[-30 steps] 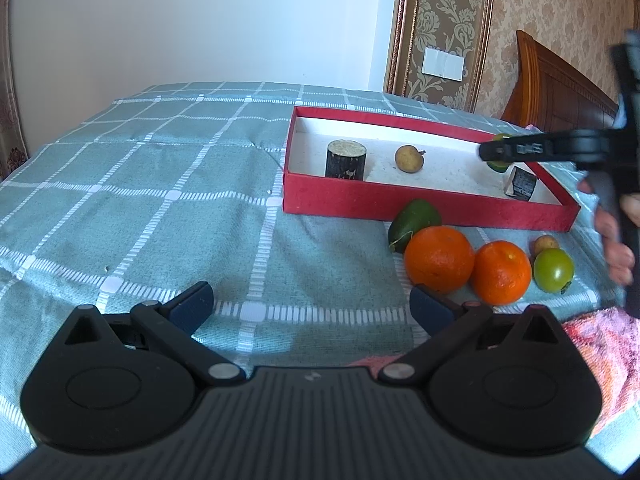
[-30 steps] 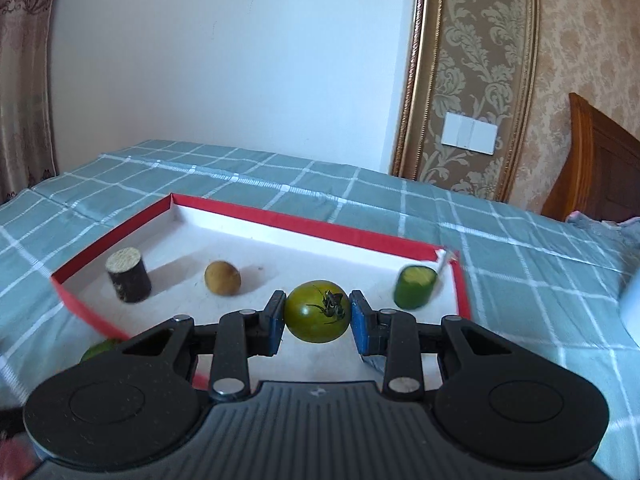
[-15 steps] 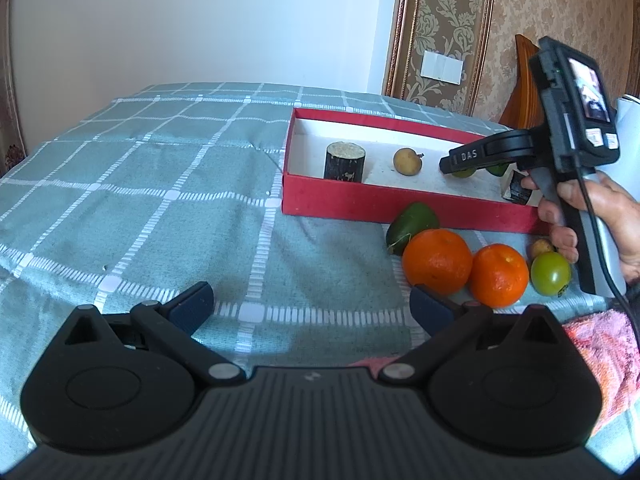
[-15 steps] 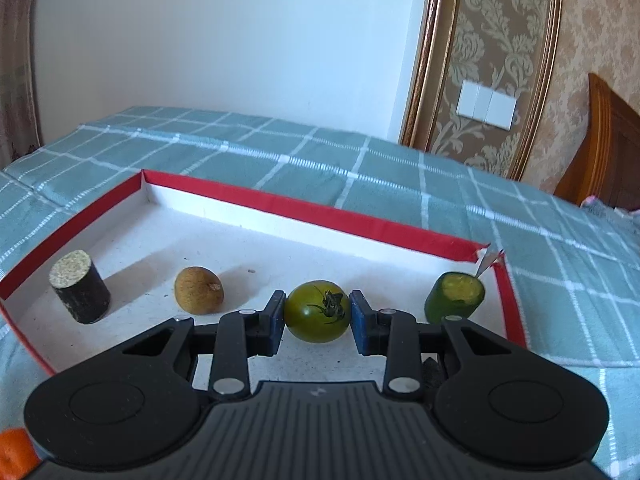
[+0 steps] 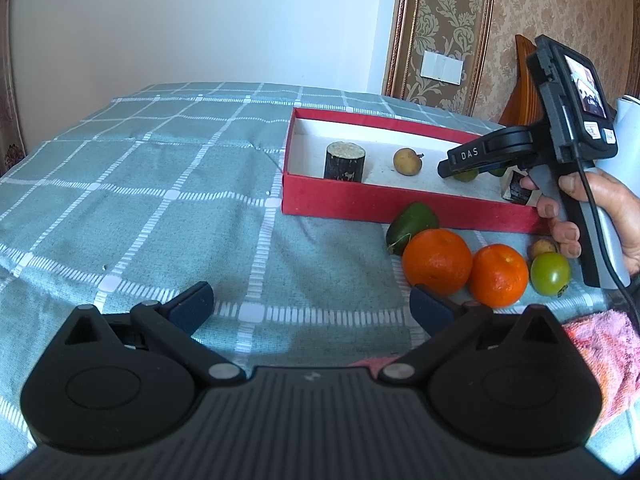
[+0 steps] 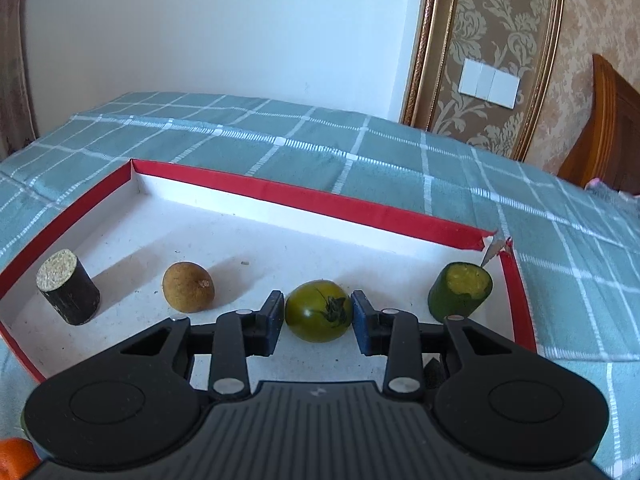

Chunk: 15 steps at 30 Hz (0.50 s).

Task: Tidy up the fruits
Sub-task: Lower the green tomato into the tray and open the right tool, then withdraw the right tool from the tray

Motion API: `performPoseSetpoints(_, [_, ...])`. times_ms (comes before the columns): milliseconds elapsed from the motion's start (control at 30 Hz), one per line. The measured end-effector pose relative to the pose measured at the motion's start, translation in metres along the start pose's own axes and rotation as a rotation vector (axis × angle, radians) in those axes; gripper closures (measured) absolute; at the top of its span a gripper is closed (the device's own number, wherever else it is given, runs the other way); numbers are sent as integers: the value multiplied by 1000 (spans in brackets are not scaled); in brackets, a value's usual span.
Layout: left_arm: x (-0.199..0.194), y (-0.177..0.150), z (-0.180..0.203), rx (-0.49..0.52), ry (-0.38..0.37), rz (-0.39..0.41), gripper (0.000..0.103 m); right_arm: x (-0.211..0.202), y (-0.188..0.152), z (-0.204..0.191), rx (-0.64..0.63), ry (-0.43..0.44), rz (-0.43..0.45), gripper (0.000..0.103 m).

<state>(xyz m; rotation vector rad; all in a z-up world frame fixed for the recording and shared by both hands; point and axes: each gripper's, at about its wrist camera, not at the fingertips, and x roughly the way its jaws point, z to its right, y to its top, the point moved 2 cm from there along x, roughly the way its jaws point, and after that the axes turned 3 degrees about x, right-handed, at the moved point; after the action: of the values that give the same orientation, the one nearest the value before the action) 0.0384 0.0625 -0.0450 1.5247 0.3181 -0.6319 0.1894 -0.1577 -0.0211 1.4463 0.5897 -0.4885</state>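
My right gripper (image 6: 318, 314) is low inside the red box (image 6: 360, 210), with a green tomato (image 6: 319, 311) resting on the box floor between its pads. Narrow gaps show on both sides, so the jaws stand slightly parted. Also in the box are a dark cane stub (image 6: 68, 287), a brown longan (image 6: 188, 287) and a green cut piece (image 6: 460, 290). In the left wrist view the right gripper (image 5: 460, 170) reaches over the box (image 5: 400, 202). My left gripper (image 5: 310, 306) is open and empty above the cloth, near two oranges (image 5: 437, 261), (image 5: 499, 275), a green fruit (image 5: 414, 218), a green tomato (image 5: 551, 273) and a small longan (image 5: 543, 247).
The box sits on a teal checked cloth (image 5: 140, 200). A pink towel (image 5: 604, 356) lies at the front right. A wooden headboard (image 6: 612, 128) and a wall with switches (image 6: 488, 86) stand behind.
My right gripper moved forward and down into the box with the tomato, then its jaws parted slightly, leaving the tomato on the box floor. The left gripper stayed still.
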Motion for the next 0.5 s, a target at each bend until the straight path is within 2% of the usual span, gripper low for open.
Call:
performPoseSetpoints(33, [0,0,0,0,0,0,0,-1,0,1,2,-3,0,55])
performPoseSetpoints(167, [0,0,0,0,0,0,0,-8,-2,3,-8,-19,22,42])
performPoseSetpoints(500, [0,0,0,0,0,0,0,-38,-12,7,-16,-7,71,37])
